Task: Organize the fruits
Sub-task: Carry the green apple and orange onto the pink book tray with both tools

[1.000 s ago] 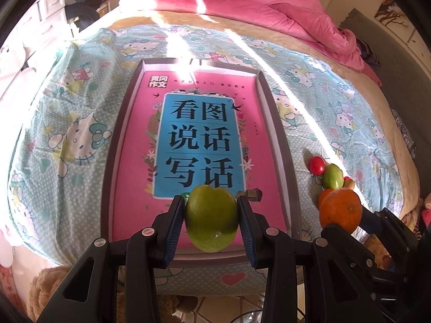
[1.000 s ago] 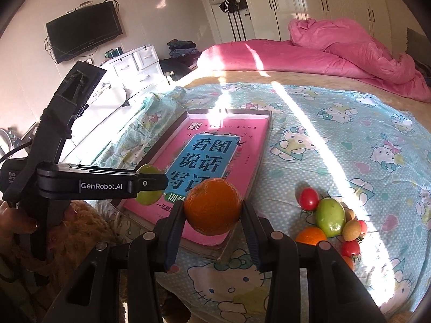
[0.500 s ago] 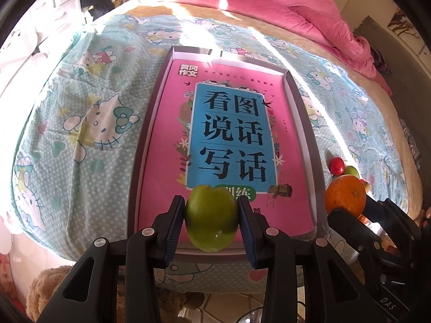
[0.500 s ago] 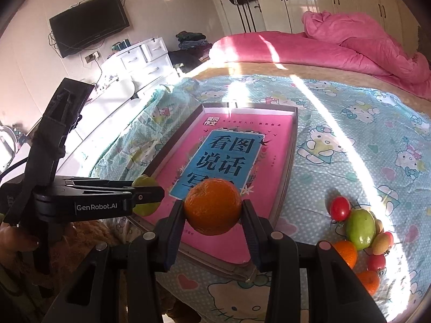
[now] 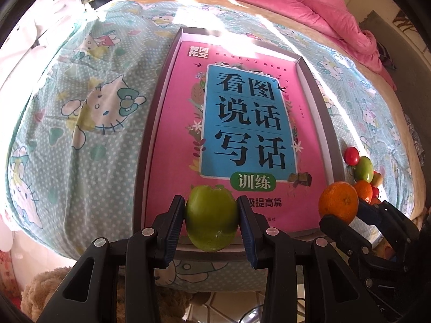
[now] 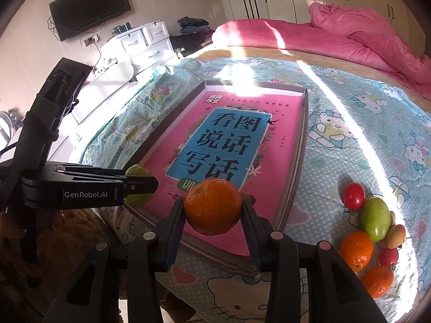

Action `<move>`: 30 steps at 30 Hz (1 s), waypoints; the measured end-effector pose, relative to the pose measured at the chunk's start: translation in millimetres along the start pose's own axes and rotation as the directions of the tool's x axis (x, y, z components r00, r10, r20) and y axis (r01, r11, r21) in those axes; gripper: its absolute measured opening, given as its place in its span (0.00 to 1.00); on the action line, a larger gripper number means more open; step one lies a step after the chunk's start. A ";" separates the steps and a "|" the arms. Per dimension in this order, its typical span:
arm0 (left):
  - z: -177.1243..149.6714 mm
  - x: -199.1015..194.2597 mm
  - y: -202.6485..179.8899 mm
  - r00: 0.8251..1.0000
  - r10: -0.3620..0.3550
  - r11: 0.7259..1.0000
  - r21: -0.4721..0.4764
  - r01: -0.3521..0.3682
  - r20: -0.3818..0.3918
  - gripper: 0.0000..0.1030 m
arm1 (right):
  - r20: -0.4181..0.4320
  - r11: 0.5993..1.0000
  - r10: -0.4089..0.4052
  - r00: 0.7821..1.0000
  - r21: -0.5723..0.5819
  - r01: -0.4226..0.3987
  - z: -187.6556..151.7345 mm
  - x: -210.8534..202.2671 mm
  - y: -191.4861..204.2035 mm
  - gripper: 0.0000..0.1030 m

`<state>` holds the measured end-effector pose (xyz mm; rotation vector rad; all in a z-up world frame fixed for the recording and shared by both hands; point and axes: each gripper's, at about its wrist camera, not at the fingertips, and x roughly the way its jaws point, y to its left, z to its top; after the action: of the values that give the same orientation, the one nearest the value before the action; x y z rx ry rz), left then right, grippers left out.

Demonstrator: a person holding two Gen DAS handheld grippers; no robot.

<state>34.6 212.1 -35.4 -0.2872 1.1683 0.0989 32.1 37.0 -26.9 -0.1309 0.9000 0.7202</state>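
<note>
My left gripper (image 5: 212, 223) is shut on a green fruit (image 5: 211, 216) and holds it over the near edge of a shallow grey tray (image 5: 150, 134) lined with a pink book (image 5: 172, 145). My right gripper (image 6: 212, 211) is shut on an orange (image 6: 212, 206), held above the tray's near right part (image 6: 297, 161). The orange also shows in the left wrist view (image 5: 338, 202). The green fruit and left gripper show in the right wrist view (image 6: 134, 172). A pile of loose fruit lies on the bedsheet right of the tray: a red tomato (image 6: 354, 195), a green fruit (image 6: 375, 219), oranges (image 6: 355, 250).
The tray lies on a Hello Kitty bedsheet (image 5: 80, 107). A pink duvet (image 6: 350, 37) is heaped at the far side of the bed. White drawers (image 6: 145, 43) and a wall TV (image 6: 90, 8) stand to the left. The bed's near edge drops to the floor.
Both grippers have moved forward toward the tray with their fruit still held. The tray now looks nearer and larger in both views.
</note>
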 end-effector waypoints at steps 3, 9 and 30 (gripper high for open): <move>1.0 3.3 -3.0 1.000 0.007 1.000 0.010 -0.007 -0.004 0.40 | -0.013 1.000 -0.006 1.000 0.011 0.006 -2.9 3.2 -3.3 0.41; 1.1 7.7 -8.2 0.999 0.042 0.998 0.041 -0.041 -0.004 0.40 | -0.030 1.000 -0.015 0.999 0.013 0.016 -7.0 7.6 -5.9 0.41; 0.5 12.0 -0.4 0.999 0.049 0.999 0.019 -0.049 -0.022 0.40 | -0.079 1.000 -0.019 0.997 0.022 0.021 -13.3 16.6 -5.7 0.42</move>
<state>39.9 210.9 -46.2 -0.2442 1.1978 0.1280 33.5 36.0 -48.8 -0.1487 0.9810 0.6901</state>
